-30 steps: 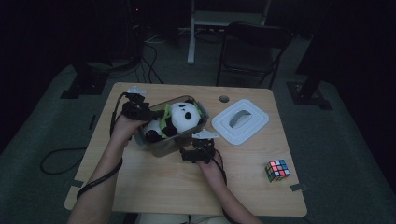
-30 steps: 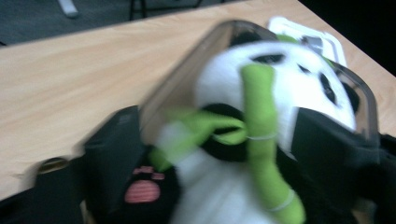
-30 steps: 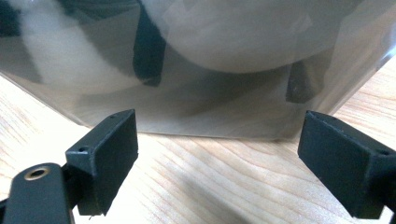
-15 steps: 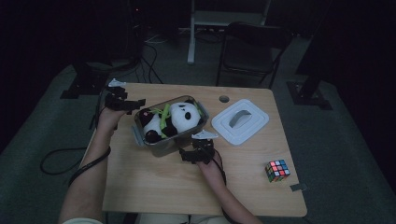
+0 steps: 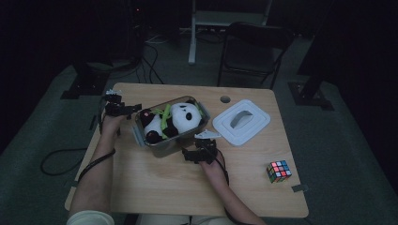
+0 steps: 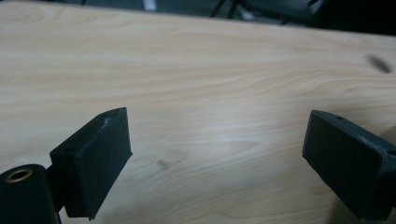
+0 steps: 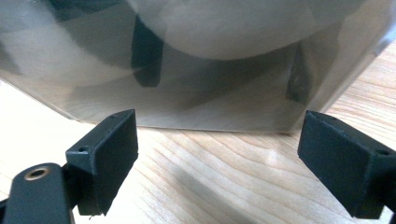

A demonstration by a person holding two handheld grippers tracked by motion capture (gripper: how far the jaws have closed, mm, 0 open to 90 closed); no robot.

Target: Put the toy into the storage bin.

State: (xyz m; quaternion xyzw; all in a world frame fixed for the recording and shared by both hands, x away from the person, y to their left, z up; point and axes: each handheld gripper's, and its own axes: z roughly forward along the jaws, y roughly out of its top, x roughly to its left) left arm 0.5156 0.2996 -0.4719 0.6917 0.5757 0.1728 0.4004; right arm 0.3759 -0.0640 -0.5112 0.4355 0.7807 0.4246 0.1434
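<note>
The left gripper [image 5: 123, 108] has left the panda plush [image 5: 174, 120] in the clear container [image 5: 162, 146]; its fingers, spread with nothing between them, hang over bare table [image 6: 210, 70]. The right gripper [image 7: 219, 154], fingers spread, faces the container wall, so the lid [image 5: 241, 121] likely comes next.

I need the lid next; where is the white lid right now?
In the high view the white lid lies flat on the table, right of the clear box holding the panda toy.

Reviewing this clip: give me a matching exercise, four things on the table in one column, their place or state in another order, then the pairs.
Things:
1. panda plush
2. white lid
3. puzzle cube
4. left gripper

Places or states:
A. near the table's right front corner
B. lying in the clear container
C. open, over bare wood left of the container
D. flat on the table, right of the container

Pairs: 1-B, 2-D, 3-A, 4-C
</note>
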